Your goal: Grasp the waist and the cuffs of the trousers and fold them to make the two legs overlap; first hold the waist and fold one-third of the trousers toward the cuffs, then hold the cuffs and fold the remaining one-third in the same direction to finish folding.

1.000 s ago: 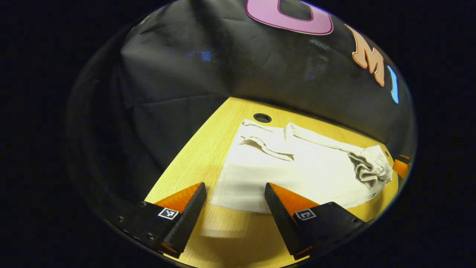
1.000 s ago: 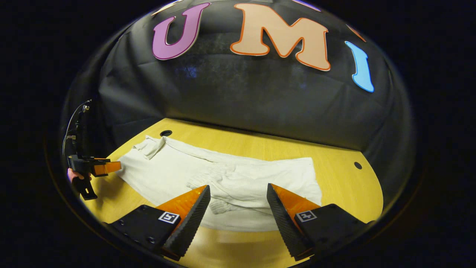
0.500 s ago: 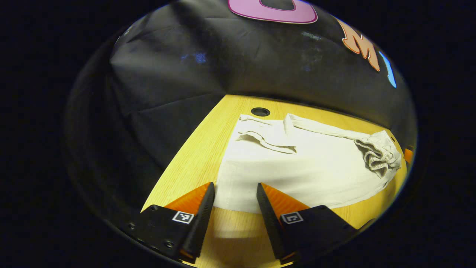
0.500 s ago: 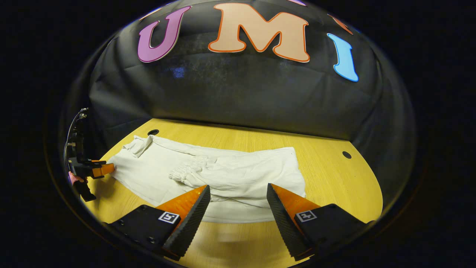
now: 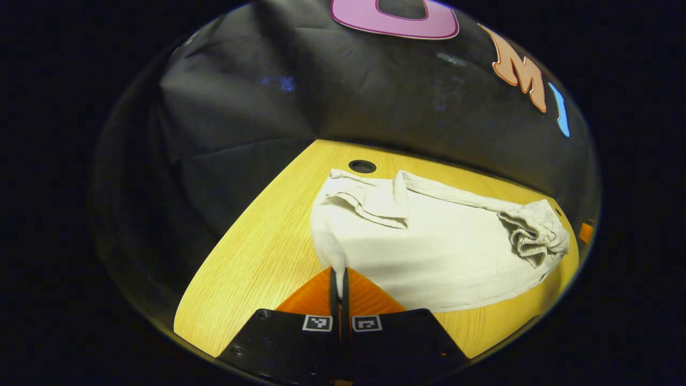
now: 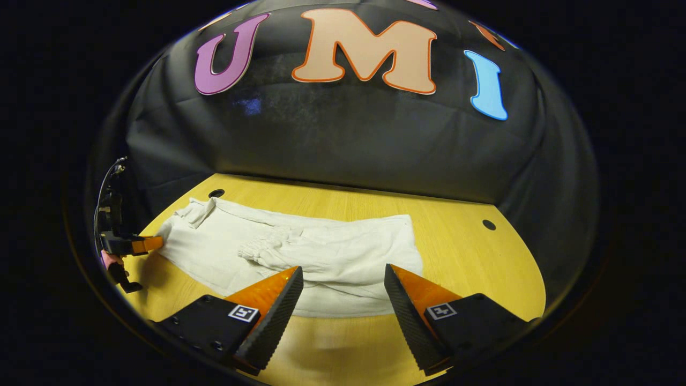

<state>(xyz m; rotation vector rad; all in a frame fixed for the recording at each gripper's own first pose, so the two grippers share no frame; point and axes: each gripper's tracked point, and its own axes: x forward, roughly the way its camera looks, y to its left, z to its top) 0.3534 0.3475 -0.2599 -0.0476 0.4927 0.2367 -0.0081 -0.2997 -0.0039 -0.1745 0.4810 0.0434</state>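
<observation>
On the wooden table [image 6: 471, 257] lie the white trousers [image 6: 300, 252], partly folded; the left gripper [image 5: 339, 281] pinches their near cuff corner, while the right gripper [image 6: 343, 289] hovers spread before their front edge.

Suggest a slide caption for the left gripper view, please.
Left claw pinches the near corner of the white trousers lying on the wooden table.

A wooden table [image 6: 471, 257] with a yellow, fine-grained top stands against the black cloth wall [image 6: 348, 145], which hangs creased and meets the tabletop along its far edge. Two small round holes pierce the top, one [image 6: 216, 193] near the far left corner and one [image 6: 488, 224] toward the right. Light falls brightly on the wood while the cloth stays dim.
</observation>
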